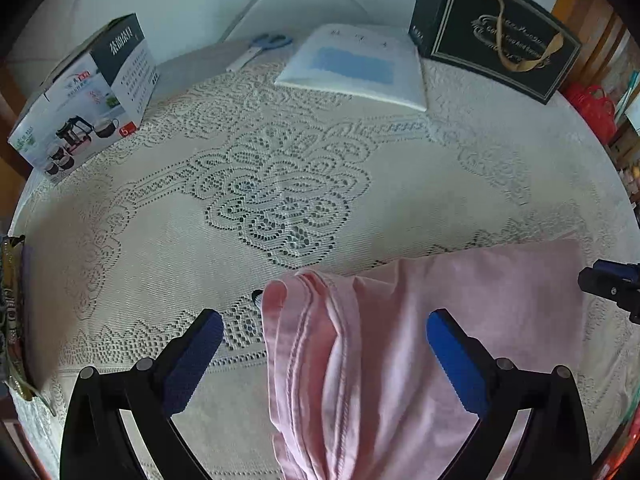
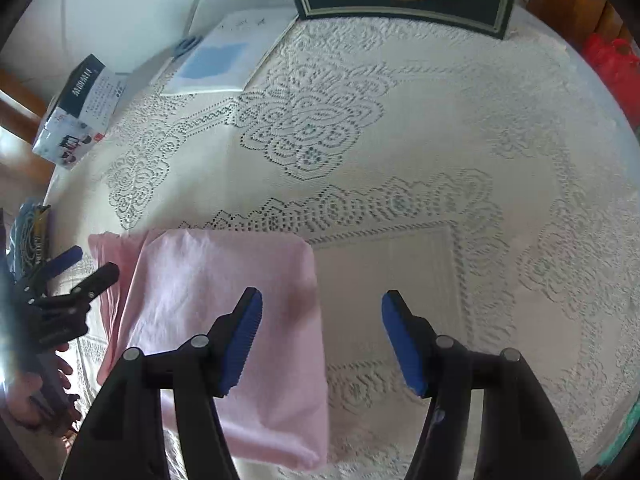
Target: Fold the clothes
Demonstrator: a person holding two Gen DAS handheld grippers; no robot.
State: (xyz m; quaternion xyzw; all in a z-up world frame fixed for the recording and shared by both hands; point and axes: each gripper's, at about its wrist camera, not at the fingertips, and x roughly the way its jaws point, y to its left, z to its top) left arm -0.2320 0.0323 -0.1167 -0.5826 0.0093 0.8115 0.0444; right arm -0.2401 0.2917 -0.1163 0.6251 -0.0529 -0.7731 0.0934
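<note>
Lying folded on the lace tablecloth (image 1: 460, 168), the pink garment (image 2: 224, 320) sits beneath two wide-spread, empty grippers' fingers (image 1: 200, 360).

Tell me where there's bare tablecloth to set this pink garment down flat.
The widest free patch is the lace tablecloth centre, beyond the pink garment, short of the white envelope. More room lies right of the garment. The far edge is crowded: tea-set box, scissors, dark gift box.
</note>
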